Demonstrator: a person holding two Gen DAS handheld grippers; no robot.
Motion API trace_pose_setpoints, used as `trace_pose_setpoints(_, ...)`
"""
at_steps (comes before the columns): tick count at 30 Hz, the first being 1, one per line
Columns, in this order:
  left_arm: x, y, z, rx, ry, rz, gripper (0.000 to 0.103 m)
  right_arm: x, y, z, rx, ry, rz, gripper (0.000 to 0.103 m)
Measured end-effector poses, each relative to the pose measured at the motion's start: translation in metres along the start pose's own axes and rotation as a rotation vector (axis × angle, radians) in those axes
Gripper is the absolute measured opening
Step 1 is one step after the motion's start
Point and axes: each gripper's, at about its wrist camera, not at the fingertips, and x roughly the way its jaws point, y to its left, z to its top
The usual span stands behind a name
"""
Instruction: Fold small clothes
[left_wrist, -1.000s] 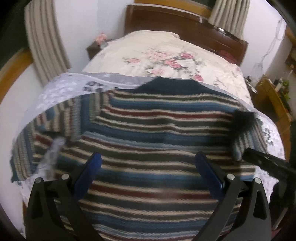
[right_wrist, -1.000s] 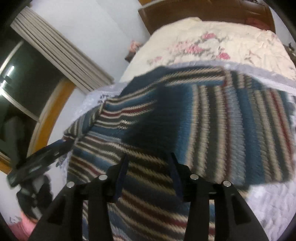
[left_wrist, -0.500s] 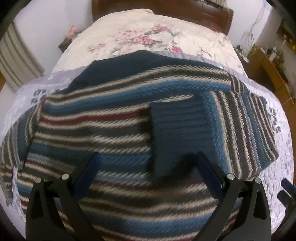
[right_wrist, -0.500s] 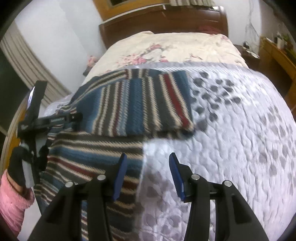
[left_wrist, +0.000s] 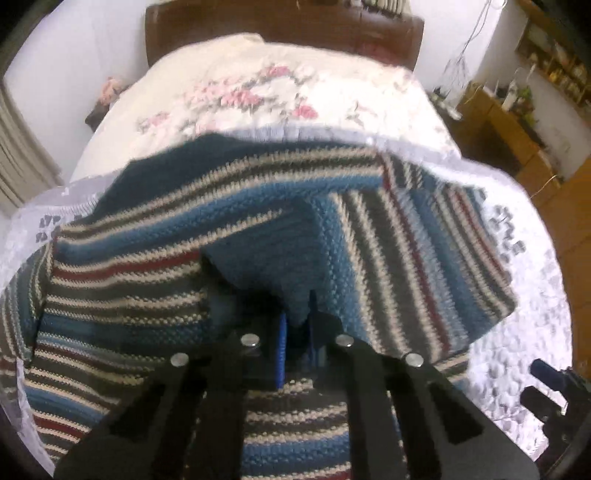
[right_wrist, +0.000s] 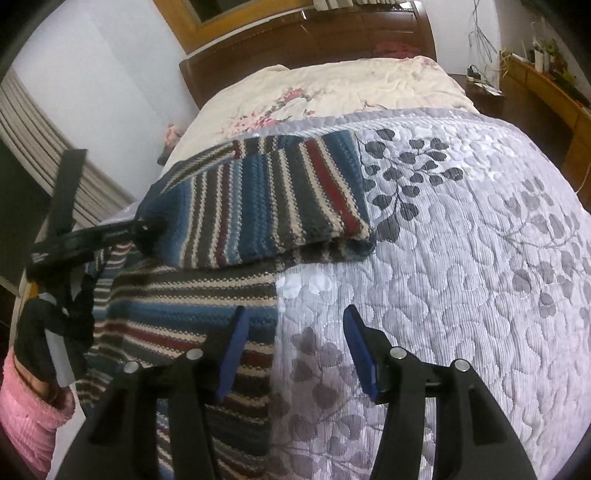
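A knitted sweater (left_wrist: 129, 295) striped in blue, grey, cream and maroon lies flat on a grey leaf-print quilt (right_wrist: 461, 277). One sleeve (left_wrist: 406, 266) is folded across the body. My left gripper (left_wrist: 295, 332) is shut on that sleeve's blue cuff end. In the right wrist view the left gripper (right_wrist: 147, 229) holds the folded sleeve (right_wrist: 277, 206) at its left end, slightly lifted. My right gripper (right_wrist: 295, 350) is open and holds nothing; it hovers over the sweater's (right_wrist: 177, 306) right edge and the bare quilt.
Beyond the quilt lies a cream floral bedcover (left_wrist: 258, 92), ending at a dark wooden headboard (right_wrist: 314, 44). Wooden furniture (right_wrist: 546, 92) stands to the right of the bed and curtains (right_wrist: 44, 140) hang at the left. A pink sleeve (right_wrist: 22, 406) shows behind the left gripper.
The left gripper went from open to shut on the sleeve's cuff. The right gripper, open, drew back from the folded sleeve toward the sweater's near right edge.
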Motion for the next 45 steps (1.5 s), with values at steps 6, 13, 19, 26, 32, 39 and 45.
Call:
trace_pose_setpoints(6,-0.045,0.023,0.004,-0.073,-0.103,-0.105,0.006,-0.001,0.004,0.006,-0.002,-0.011,0.005,0.054)
trace_pose_setpoints(13,-0.086,0.081,0.013,-0.137,-0.199,-0.037,0.006,0.004,0.02,0.026,-0.009,-0.027,0.055,0.054)
trace_pose_setpoints(19,-0.061,0.129,0.016,-0.211,-0.134,-0.012,0.007,0.04,0.047,0.052,0.008,-0.002,0.153,0.054)
trace_pose_setpoints(26,0.013,0.173,-0.01,-0.254,0.017,0.098,0.022,0.109,0.051,0.053,0.032,0.125,0.089,0.054)
trace_pose_setpoints(32,-0.002,0.223,-0.029,-0.356,0.0,0.168,0.022,0.098,0.061,0.05,-0.018,0.123,0.073,0.056)
trace_pose_setpoints(39,-0.035,0.166,-0.02,-0.247,-0.059,0.05,0.044,0.074,0.107,0.065,-0.09,0.053,0.12,0.058)
trace_pose_setpoints(45,0.021,0.133,-0.026,-0.201,0.072,0.004,0.046,0.122,0.117,0.053,-0.101,0.155,0.011,0.059)
